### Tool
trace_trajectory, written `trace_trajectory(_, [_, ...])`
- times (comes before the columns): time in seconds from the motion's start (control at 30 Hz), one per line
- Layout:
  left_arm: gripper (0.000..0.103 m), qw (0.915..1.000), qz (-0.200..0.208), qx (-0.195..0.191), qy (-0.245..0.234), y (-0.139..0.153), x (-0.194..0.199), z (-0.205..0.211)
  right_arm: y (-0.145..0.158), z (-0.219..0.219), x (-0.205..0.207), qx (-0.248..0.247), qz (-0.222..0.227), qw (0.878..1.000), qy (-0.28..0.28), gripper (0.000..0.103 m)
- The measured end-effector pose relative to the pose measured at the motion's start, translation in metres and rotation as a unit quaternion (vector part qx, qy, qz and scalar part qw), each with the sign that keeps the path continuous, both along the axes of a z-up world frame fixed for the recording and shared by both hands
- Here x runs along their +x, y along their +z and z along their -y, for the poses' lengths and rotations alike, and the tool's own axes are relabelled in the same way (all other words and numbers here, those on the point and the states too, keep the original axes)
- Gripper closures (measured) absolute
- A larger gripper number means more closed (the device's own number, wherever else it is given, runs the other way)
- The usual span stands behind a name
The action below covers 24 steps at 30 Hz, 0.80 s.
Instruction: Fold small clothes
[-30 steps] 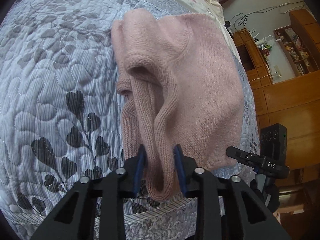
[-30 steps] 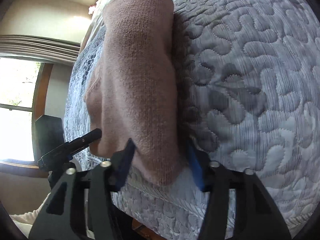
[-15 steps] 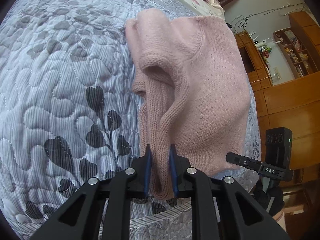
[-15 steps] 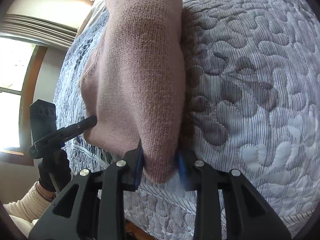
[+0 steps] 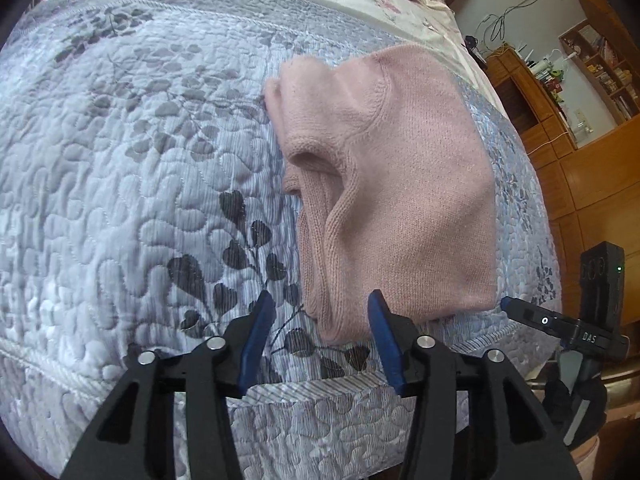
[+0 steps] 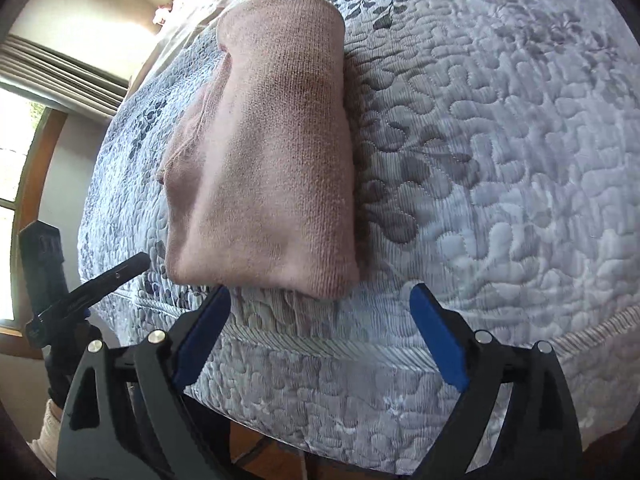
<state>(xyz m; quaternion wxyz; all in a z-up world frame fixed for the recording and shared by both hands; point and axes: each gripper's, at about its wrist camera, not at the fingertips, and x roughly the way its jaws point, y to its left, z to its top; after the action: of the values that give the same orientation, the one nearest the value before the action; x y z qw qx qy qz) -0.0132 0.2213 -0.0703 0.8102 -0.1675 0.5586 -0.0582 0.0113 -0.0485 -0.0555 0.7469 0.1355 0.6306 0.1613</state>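
Left wrist: "DAS" printed on the right gripper [image 5: 520, 314]. Left gripper [image 5: 320, 336] wide open, empty; folded pink sweater [image 5: 400, 184] on quilt [image 5: 120, 160], its near end between the pads, not clamped.
Right wrist: right gripper [image 6: 320, 336] wide open, empty; sweater [image 6: 272, 168] just ahead of the tips.

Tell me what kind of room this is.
Most likely a bedroom at home: a pink sweater lies folded on a quilted bedspread, with wooden shelves at one side and a curtained window at the other.
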Motion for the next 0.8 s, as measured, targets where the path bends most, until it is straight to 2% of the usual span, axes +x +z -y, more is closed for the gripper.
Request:
trace_trajectory(0.07, [0.037,0.9995,0.010,0.031,0.000,0.011,-0.010,0.002,0.012,-0.003,-0.009,-0.038,0.012,0.999,0.003,0.011])
trace_trajectory(0.27, [0.035,0.9980,0.022,0.059,0.011,0.032,-0.034,0.011,0.037,-0.018,-0.036,-0.130,0.050,0.990,0.014,0.011])
trace_trajectory(0.5, [0.032,0.9941,0.045,0.098,0.010,0.063,-0.062,0.029,0.073,-0.022,-0.061,-0.145,0.098,0.985,-0.001,0.010])
trace_trajectory(0.63, [0.030,0.9926,0.056,0.107,0.006,0.078,-0.073,0.034,0.093,-0.021,-0.070,-0.162,0.127,0.979,-0.013,0.007])
trace_trajectory(0.8, [0.030,0.9914,0.064,0.114,0.008,0.090,-0.083,0.037,0.111,-0.022,-0.078,-0.168,0.140,0.976,-0.017,0.006])
